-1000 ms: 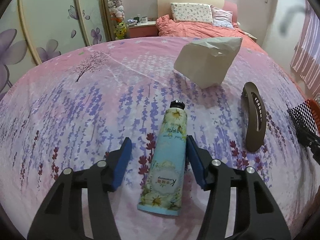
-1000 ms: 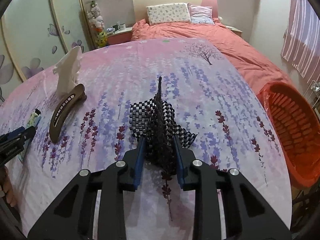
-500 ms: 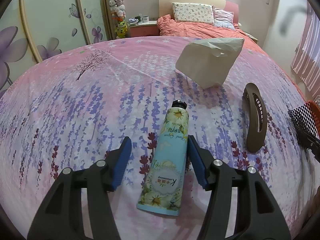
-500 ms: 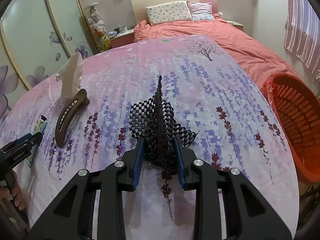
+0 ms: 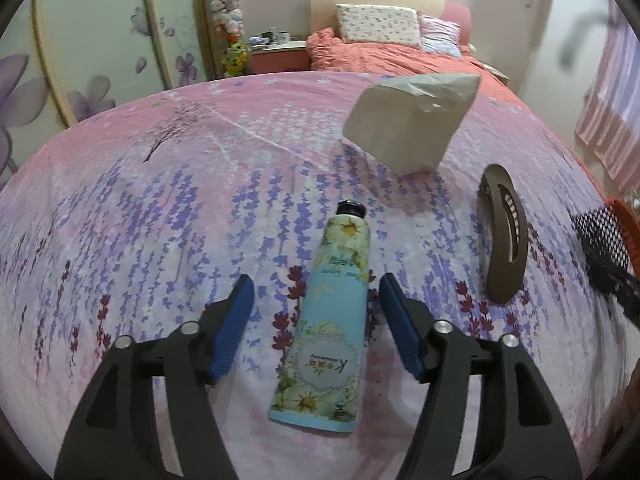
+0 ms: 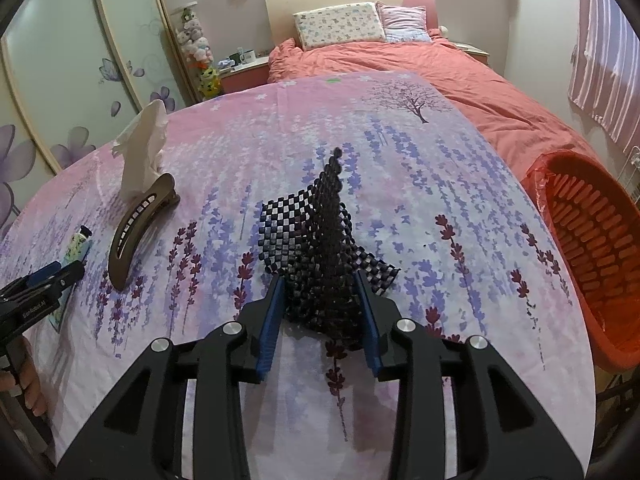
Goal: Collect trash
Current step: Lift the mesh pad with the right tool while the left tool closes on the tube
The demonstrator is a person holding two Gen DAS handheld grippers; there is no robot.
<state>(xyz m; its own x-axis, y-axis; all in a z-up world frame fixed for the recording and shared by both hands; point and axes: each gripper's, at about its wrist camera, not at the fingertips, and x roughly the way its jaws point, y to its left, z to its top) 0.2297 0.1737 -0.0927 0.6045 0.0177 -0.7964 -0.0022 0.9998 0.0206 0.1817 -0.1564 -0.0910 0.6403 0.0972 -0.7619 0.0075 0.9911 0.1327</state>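
A light blue flowered cream tube (image 5: 328,312) lies on the lavender-print cloth, cap away from me. My left gripper (image 5: 316,288) is open, with a finger on each side of the tube and a gap to both. My right gripper (image 6: 320,280) is shut on a black checkered mesh piece (image 6: 316,236), which stands up in a peak between the blue pads. A crumpled pale tissue (image 5: 408,124) and a brown hair claw (image 5: 506,236) lie further off. The tube (image 6: 78,242), the claw (image 6: 136,224) and the tissue (image 6: 140,156) also show at the left of the right wrist view.
An orange plastic basket (image 6: 592,256) stands past the table's right edge. A bed with a coral cover (image 6: 420,68) and a nightstand (image 5: 276,52) lie behind. Wardrobe doors (image 5: 80,40) with purple flowers line the left. The left gripper (image 6: 36,288) shows at the left edge.
My left gripper has drawn back slightly along the tube, jaws still open. My right gripper has tilted up a little, with the mesh still pinched.
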